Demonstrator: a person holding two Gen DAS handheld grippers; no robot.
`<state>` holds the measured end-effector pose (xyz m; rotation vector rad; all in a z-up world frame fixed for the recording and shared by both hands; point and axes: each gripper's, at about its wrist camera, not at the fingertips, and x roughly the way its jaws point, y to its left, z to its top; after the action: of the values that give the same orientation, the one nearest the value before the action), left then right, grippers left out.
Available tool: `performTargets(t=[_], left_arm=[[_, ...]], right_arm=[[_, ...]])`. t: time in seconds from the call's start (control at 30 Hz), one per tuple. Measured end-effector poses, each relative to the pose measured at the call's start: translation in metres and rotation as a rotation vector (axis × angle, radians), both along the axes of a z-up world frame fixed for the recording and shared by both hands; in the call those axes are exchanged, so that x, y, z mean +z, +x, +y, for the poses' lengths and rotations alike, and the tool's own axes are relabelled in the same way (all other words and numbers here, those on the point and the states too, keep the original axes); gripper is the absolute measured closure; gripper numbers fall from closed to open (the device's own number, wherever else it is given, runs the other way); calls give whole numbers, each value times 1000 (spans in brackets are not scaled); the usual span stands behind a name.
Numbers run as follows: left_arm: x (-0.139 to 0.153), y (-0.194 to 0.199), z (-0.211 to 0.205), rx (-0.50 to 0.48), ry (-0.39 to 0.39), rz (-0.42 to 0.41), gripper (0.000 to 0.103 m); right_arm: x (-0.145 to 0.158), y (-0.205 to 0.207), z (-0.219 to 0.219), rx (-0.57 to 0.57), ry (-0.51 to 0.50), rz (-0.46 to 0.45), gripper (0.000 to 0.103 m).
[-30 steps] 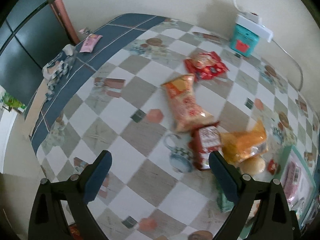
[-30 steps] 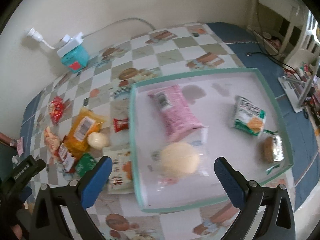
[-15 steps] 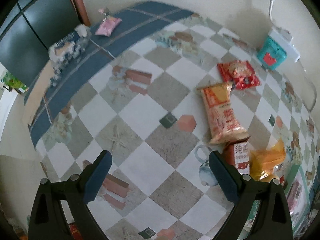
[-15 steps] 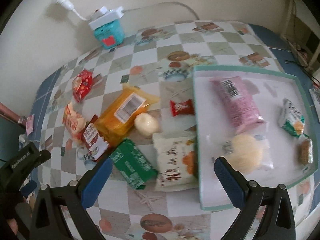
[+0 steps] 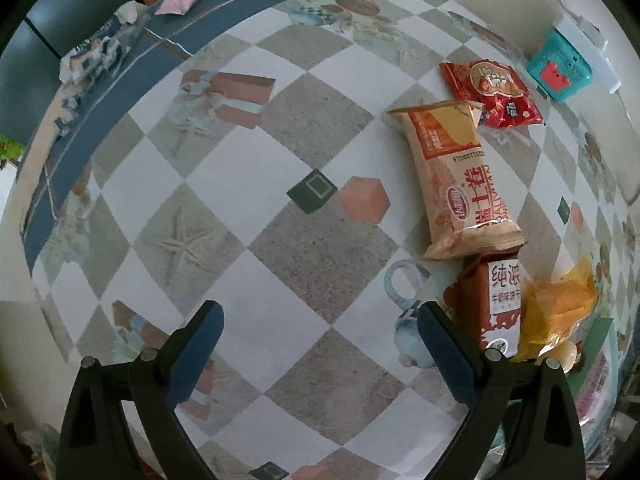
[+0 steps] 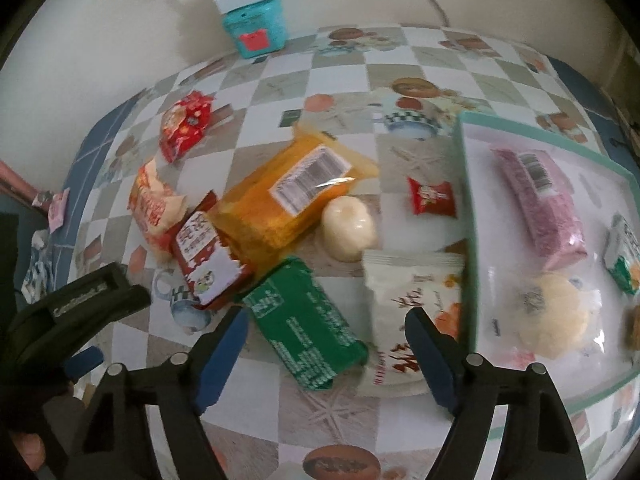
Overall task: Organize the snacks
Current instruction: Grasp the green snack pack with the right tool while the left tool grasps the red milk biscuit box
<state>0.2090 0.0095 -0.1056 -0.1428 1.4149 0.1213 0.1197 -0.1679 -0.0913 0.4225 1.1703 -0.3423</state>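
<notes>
On checkered tablecloth (image 6: 352, 80), R gripper (image 6: 326, 344) points down over flat green foil snack packet (image 6: 308, 324); jaws have just been closing but are spread, packet between the blue pads (image 6: 224, 344), not pinched. White printed snack pouch (image 6: 412, 300) lies just beside it, touching mint-rimmed white tray (image 6: 468, 216), which holds pink packet (image 6: 540, 200) w/ others. L gripper (image 5: 320, 344) spread wide over bare cloth, nothing between; tan-orange snack bag (image 5: 460, 176) & dark red packet (image 5: 492, 304) to its right.
</notes>
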Motion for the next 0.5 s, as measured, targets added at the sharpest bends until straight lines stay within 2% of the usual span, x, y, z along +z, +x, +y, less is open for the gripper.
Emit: performTargets(t=[0.23,0.27,0.4,0.5], left_arm=[[-1,5,1,13,-50,-20,5],[2,7,3,5,-59,-25,5],[9,12,-14,-46,-77,-42,5],[11,14,-27,-93,-98,-56,5]], right_arm=[[-8,10,10,37,-28,16,38],[-8,12,12,48,-25,16,41],[-14,15,16,71,-31,34,41],[-15,13,9,45,-8,20,47]])
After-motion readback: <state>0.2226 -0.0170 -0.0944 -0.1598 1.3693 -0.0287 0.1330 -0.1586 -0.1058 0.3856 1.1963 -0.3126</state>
